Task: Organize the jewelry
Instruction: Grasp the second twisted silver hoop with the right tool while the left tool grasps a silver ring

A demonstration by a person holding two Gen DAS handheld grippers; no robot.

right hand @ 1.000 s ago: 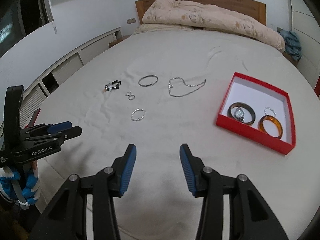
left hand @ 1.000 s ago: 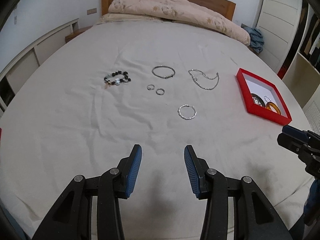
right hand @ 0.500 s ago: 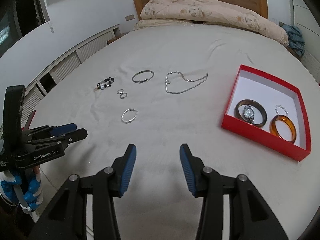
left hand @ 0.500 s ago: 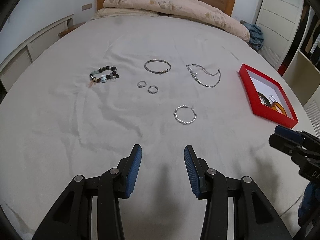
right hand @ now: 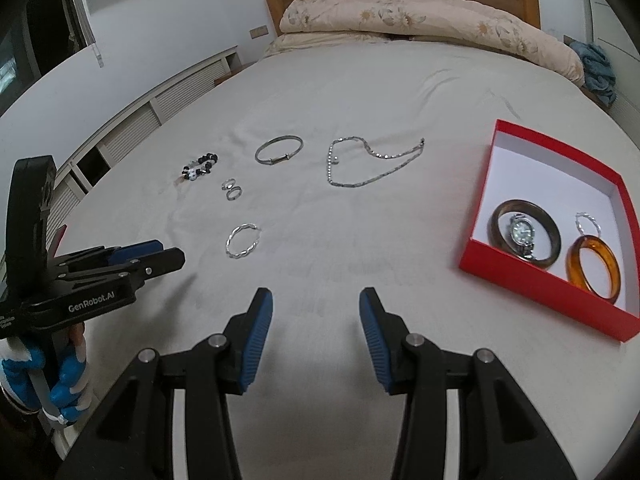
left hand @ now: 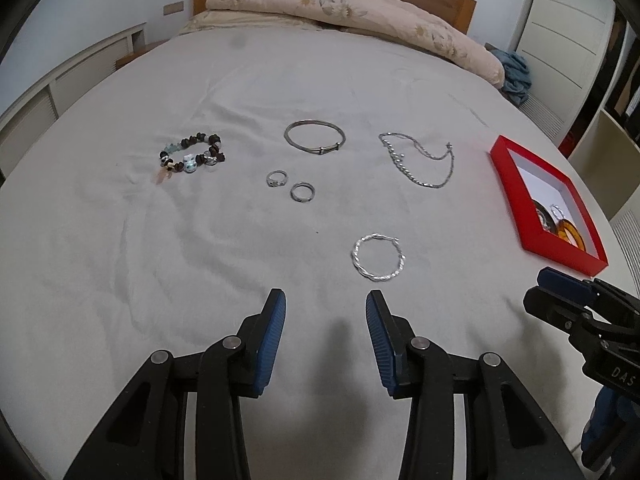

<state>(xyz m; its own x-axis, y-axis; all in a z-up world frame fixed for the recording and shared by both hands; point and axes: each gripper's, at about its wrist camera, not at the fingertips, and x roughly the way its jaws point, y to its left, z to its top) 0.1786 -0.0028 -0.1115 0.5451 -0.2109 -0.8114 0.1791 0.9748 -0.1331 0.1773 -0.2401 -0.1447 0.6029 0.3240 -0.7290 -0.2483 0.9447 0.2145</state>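
Note:
Jewelry lies on a grey bedsheet: a twisted silver hoop (left hand: pixel 378 257) (right hand: pixel 242 240), two rings (left hand: pixel 291 185), a silver bangle (left hand: pixel 314 137), a chain necklace (left hand: pixel 420 158) and a beaded bracelet (left hand: pixel 191 157). A red box (right hand: pixel 520 276) at the right holds a dark bangle with a watch (right hand: pixel 525 233), an amber bangle (right hand: pixel 594 268) and a small hoop. My left gripper (left hand: pixel 325 322) is open and empty, just short of the twisted hoop. My right gripper (right hand: pixel 316 318) is open and empty over bare sheet left of the box.
A folded floral duvet (left hand: pixel 352 12) lies against the wooden headboard at the far end. White cabinets (right hand: pixel 132 128) run along the left wall. A blue cloth (right hand: pixel 596 68) lies at the far right corner of the bed.
Both grippers have moved forward over the bed toward the jewelry. The twisted hoop and the red box now appear nearer. Both stay open.

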